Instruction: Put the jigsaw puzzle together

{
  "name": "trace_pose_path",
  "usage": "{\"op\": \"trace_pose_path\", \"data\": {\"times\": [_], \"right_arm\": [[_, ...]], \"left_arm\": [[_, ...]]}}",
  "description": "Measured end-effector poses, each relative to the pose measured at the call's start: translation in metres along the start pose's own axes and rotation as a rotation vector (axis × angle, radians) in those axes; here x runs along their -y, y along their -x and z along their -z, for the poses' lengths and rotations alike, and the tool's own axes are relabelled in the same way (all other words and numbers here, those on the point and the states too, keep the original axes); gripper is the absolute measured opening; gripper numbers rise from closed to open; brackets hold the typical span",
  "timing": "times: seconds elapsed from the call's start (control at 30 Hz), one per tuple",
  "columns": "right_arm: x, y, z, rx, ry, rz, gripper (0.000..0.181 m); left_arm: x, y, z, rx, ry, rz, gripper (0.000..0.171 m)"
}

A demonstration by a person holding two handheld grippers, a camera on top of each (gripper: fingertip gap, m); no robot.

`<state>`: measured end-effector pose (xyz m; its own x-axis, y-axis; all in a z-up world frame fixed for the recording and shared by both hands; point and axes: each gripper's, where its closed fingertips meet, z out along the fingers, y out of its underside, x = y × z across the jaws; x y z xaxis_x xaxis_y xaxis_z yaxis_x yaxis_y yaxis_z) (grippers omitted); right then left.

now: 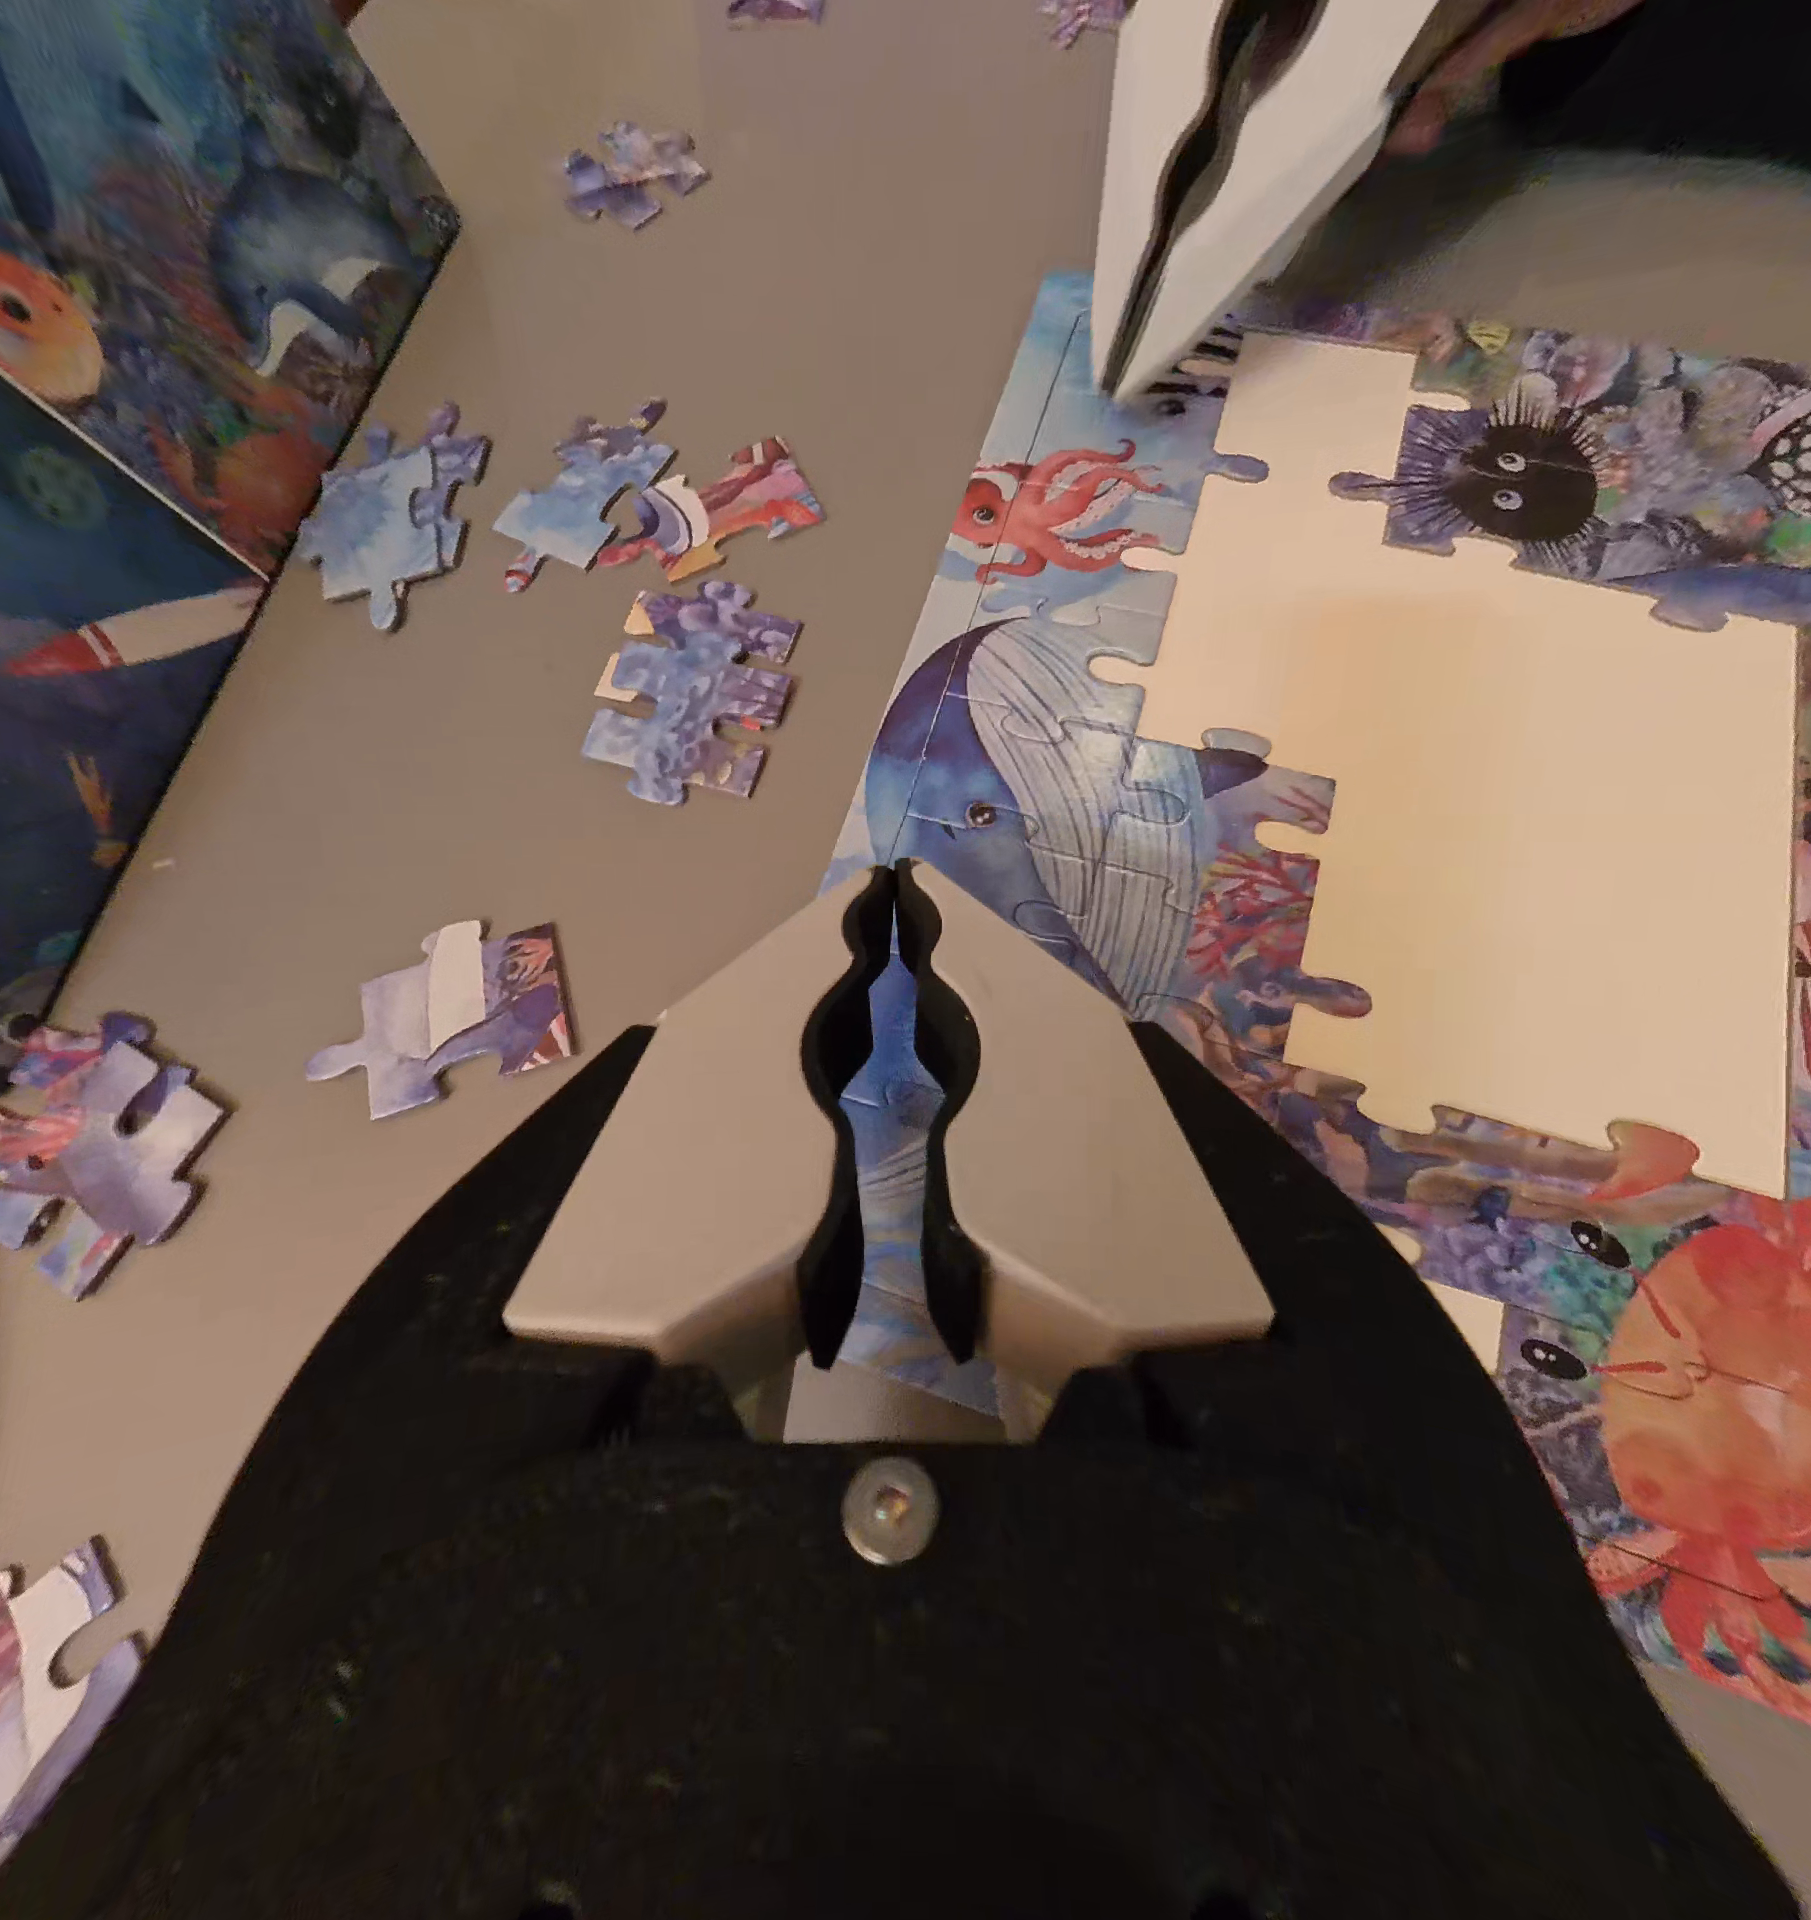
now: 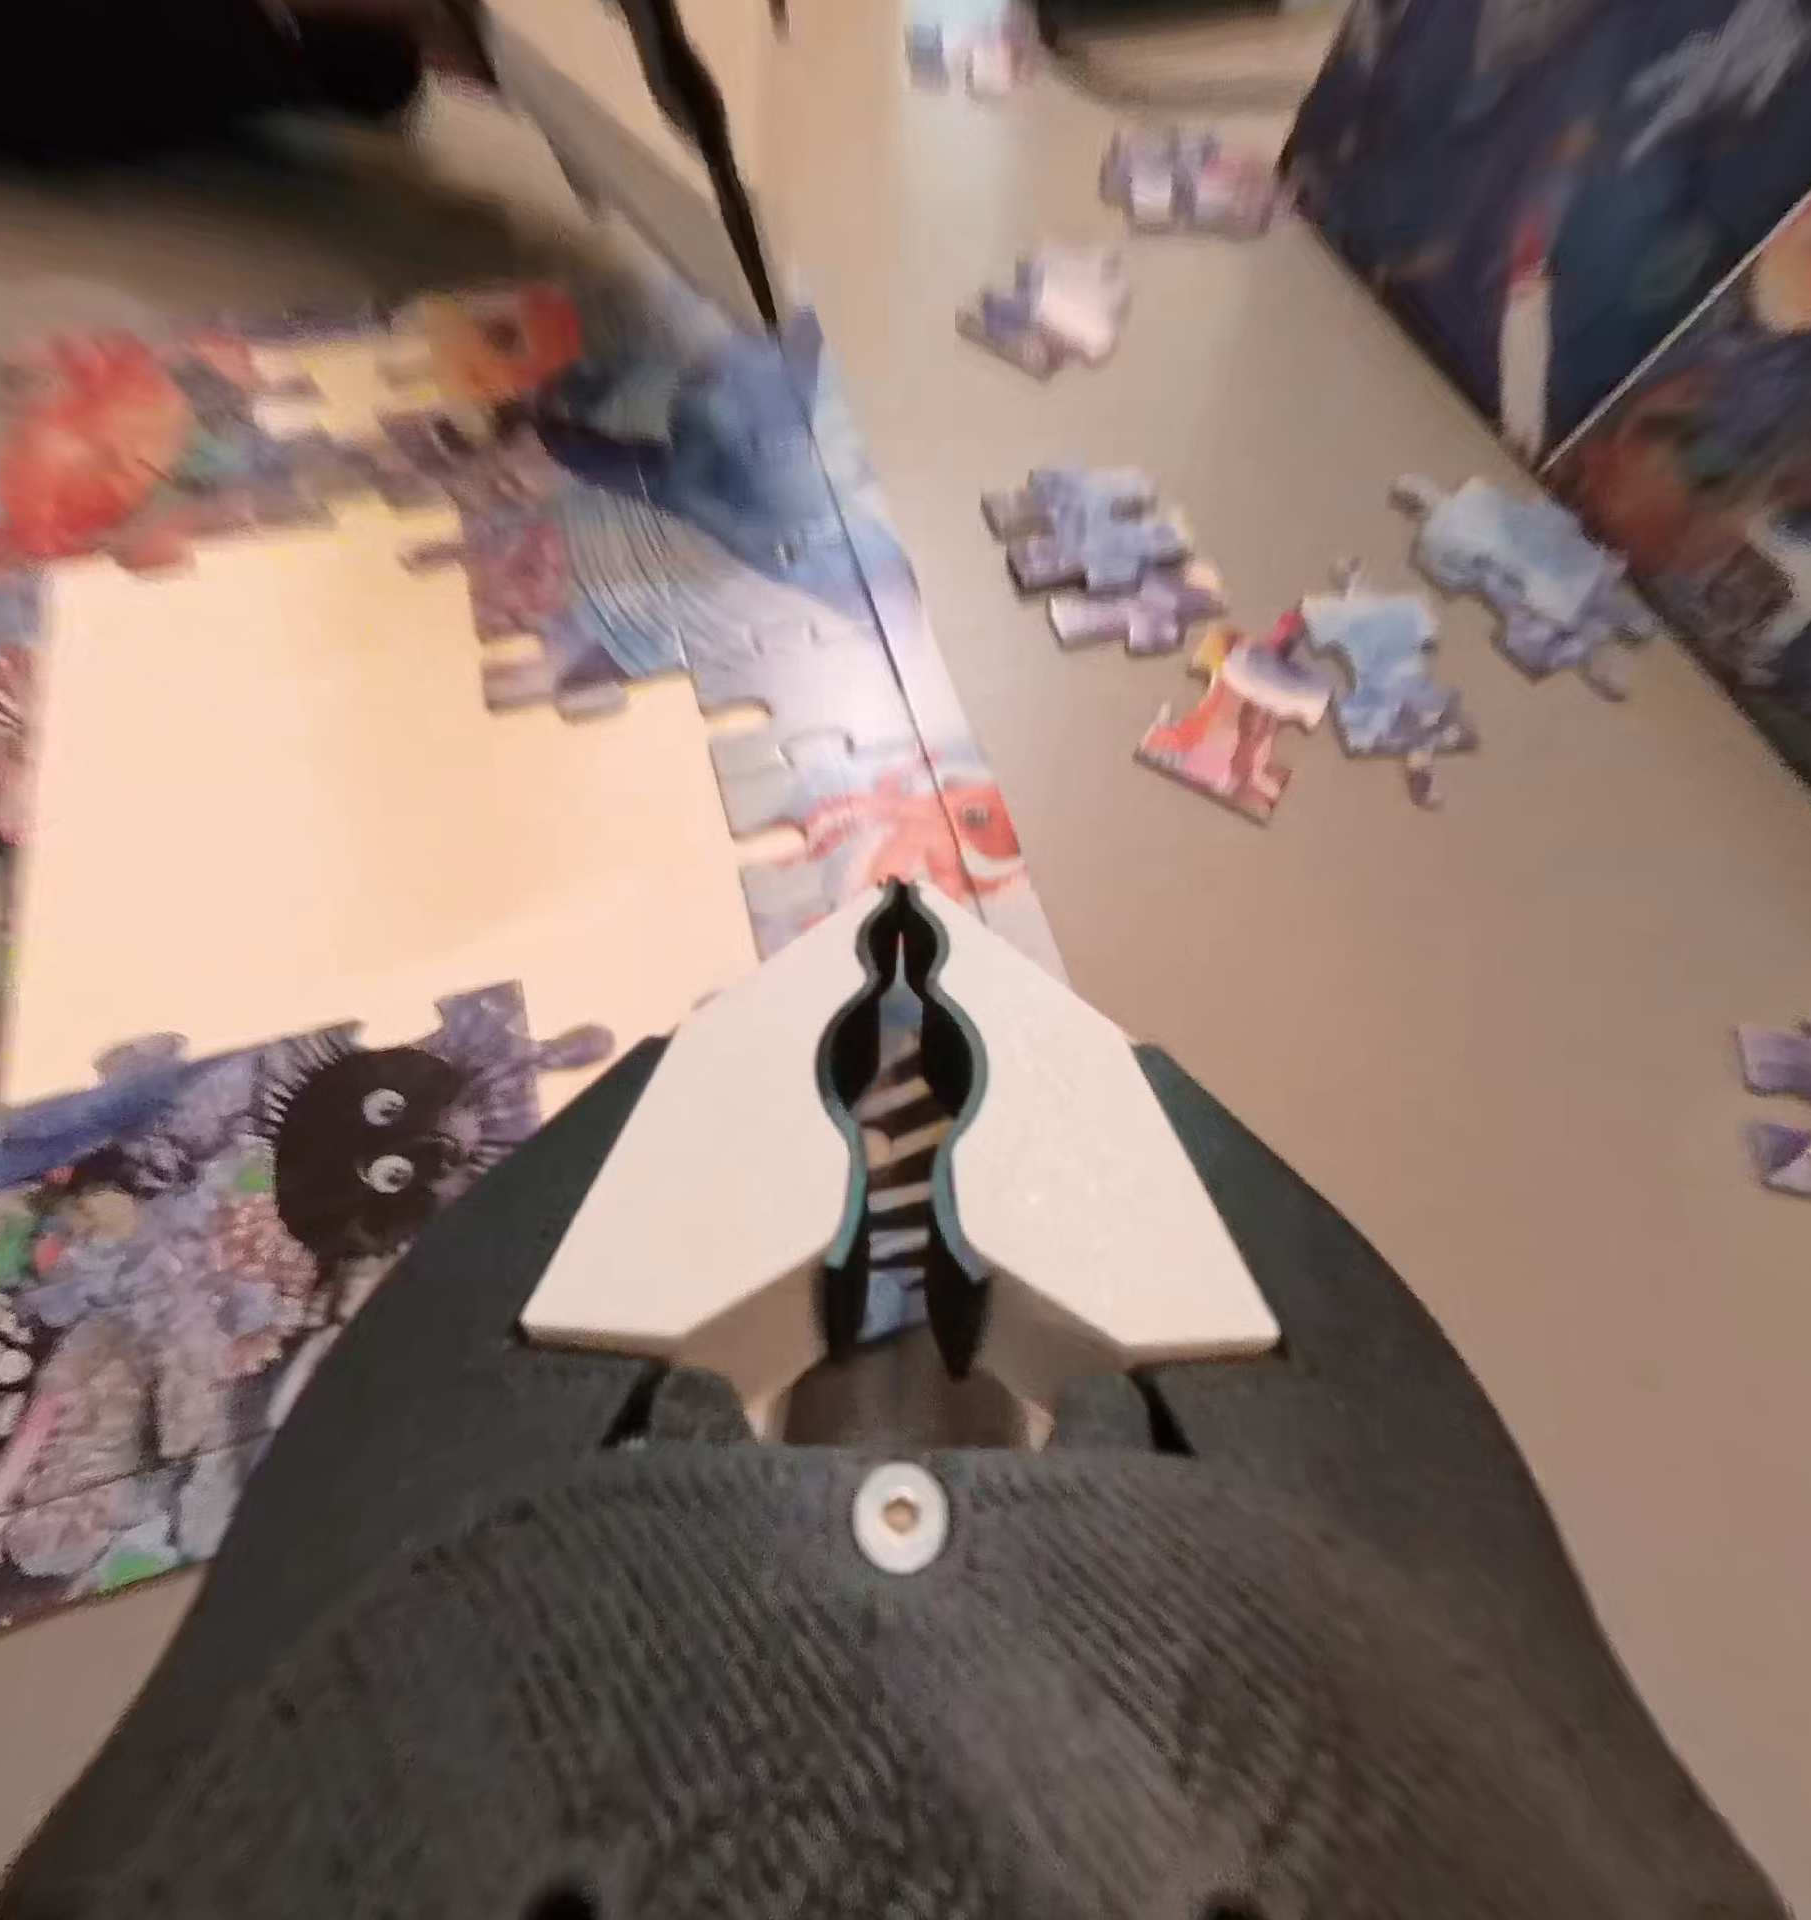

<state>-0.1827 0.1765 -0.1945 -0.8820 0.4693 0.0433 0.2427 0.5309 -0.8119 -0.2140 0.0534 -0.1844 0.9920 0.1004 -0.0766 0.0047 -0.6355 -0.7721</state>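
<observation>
Both grippers are over the puzzle (image 1: 1036, 644), which lies flat on the tabletop (image 1: 465, 779) with its border mostly built and a big bare patch of backing board (image 1: 1483, 831) in the middle.

Left gripper (image 1: 896, 868): jaws closed, tips meeting, nothing between them as far as I can see. Tip sits at the puzzle's outer edge by the whale (image 1: 1026, 790).

Right gripper (image 2: 896, 888): jaws also pressed together at the tip. A striped piece shows through the gap behind the tips, but I judge it lies underneath, not gripped. In the left wrist view this gripper (image 1: 1124, 379) comes down on the far corner, just beyond the octopus (image 1: 1057, 509). Right view is blurred, so contact is unclear.

Loose pieces (image 1: 693, 707) are scattered on the tabletop to the left of the puzzle, between it and the box (image 1: 153, 312). They lie ahead and left of my left jaws, well apart from the right gripper. Left arm is clearly nearer.

The nearest cluster's long axis runs roughly along my left fingers. Next pick, I judge, falls to the left gripper: open, swing left, then carry right toward the bare patch.
</observation>
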Motion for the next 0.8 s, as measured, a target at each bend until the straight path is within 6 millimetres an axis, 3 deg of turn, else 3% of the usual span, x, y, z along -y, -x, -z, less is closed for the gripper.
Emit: {"op": "trace_pose_path", "data": {"times": [0.07, 0.17, 0.3, 0.4, 0.5, 0.63, 0.8], "right_arm": [[-0.014, 0.0, -0.008, -0.011, 0.091, -0.01, 0.0], [-0.006, -0.001, -0.004, -0.017, 0.06, -0.029, 0.0], [0.006, 0.003, -0.006, -0.011, 0.01, -0.032, 0.0], [-0.009, 0.003, -0.015, -0.025, 0.097, -0.021, 0.0], [-0.006, 0.002, -0.012, -0.028, 0.083, -0.01, 0.0], [0.006, -0.015, 0.004, -0.109, -0.014, -0.01, 0.0], [-0.002, -0.055, 0.032, -0.242, -0.096, -0.106, 0.0]], "left_arm": [[0.004, -0.003, 0.002, 0.01, -0.007, -0.024, 0.0], [0.006, -0.012, 0.004, -0.004, -0.026, -0.03, 0.0], [-0.018, -0.021, -0.01, -0.048, 0.088, 0.008, 0.0], [-0.014, -0.015, -0.008, 0.009, 0.063, -0.032, 0.0], [-0.008, -0.01, -0.002, 0.026, 0.024, -0.016, 0.0], [-0.012, 0.006, 0.002, 0.087, 0.004, -0.024, 0.0], [-0.012, 0.024, 0.012, 0.146, -0.051, -0.001, 0.0]]}}
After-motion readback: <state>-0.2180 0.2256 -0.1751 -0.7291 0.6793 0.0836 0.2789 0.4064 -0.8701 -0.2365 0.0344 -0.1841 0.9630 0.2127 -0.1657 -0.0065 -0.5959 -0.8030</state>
